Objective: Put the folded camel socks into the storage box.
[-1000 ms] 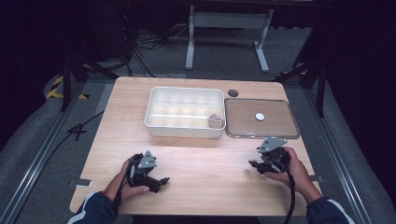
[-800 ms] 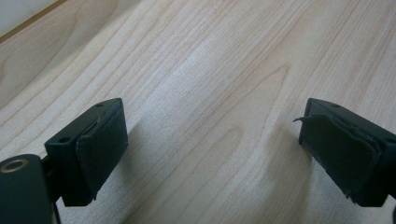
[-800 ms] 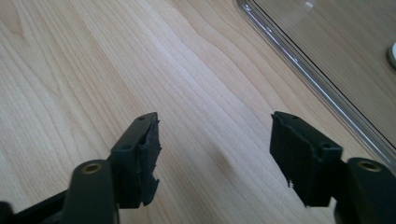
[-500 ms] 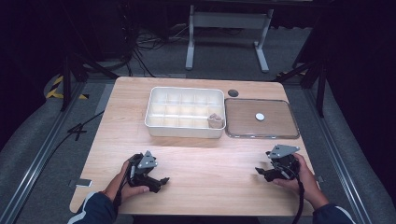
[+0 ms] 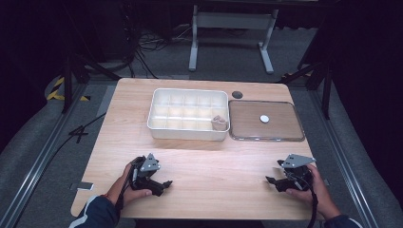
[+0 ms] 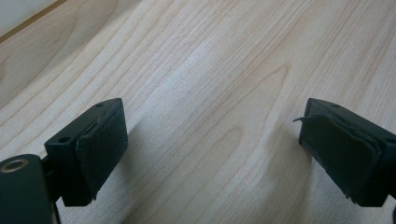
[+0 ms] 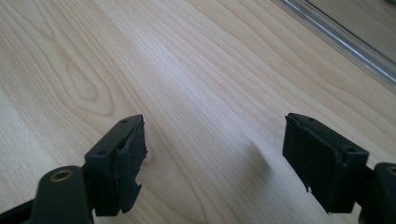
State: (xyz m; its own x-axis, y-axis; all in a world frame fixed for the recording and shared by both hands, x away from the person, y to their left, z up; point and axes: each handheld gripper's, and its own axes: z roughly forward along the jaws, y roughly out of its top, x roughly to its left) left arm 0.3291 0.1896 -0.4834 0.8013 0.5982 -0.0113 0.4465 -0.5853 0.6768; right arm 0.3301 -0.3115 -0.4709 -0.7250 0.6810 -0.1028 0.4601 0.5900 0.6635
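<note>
Two hand-held grippers on tabletop (image 5: 214, 161): left hand-held gripper (image 5: 164, 184), right hand-held gripper (image 5: 272, 181), jaws apart, empty. One white divided tray (image 5: 187, 115), one clear lid (image 5: 266, 120).

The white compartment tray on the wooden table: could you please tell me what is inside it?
One small tan object sits in the near right compartment of the white compartment tray. The other compartments look empty, though the near wall hides the front row's floors.

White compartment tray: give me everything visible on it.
The white plastic compartment tray is rectangular with rounded corners, divided by a grid of partitions into small cells. It sits flat at the wooden table's far middle, close beside a clear flat lid on its right. One small brownish object lies in the near-right cell.
</note>
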